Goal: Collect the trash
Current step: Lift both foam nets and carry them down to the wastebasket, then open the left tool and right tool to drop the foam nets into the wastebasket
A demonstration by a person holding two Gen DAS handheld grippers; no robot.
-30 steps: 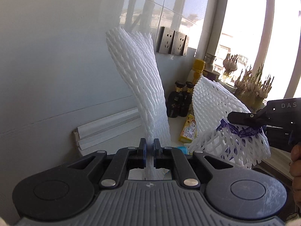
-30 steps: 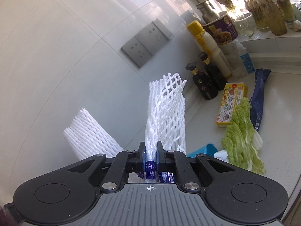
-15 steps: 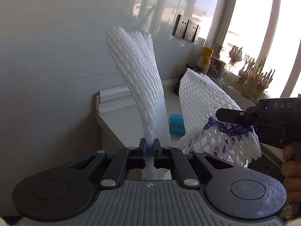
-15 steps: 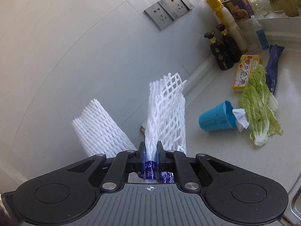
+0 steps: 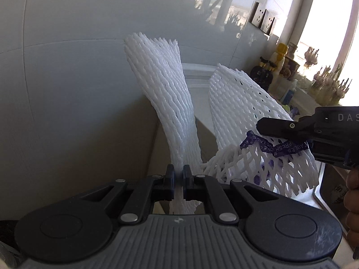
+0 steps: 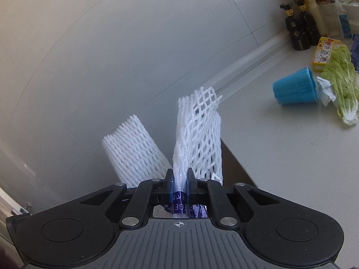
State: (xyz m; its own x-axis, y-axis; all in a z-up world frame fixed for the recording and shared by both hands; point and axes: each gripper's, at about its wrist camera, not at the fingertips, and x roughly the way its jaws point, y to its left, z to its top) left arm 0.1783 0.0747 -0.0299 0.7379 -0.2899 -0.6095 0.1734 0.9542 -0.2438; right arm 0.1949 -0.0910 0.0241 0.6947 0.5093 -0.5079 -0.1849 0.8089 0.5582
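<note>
The grey tiled wall [image 6: 112, 56] fills most of both views. In the right wrist view the pale tabletop [image 6: 280, 157] runs from 4 o'clock up to 1 o'clock, its near edge dropping off just right of the jaws; the stretch between that edge and the clutter is bare.

The left gripper [image 5: 178, 178] has its jaws pinched tight on a fine-mesh white foam sleeve [image 5: 163, 94], which stands up toward 12 o'clock. The right gripper [image 6: 180, 179] has its jaws pressed on a wider-mesh foam net [image 6: 199, 130] with a purple printed band [image 5: 278, 149] around it. The two pieces hang side by side, off the tabletop and near its edge.

At 2 o'clock in the right wrist view lie a tipped blue cup [image 6: 295, 89], a cabbage leaf [image 6: 342, 83], a yellow box [image 6: 323, 52] and dark bottles [image 6: 301, 28].
</note>
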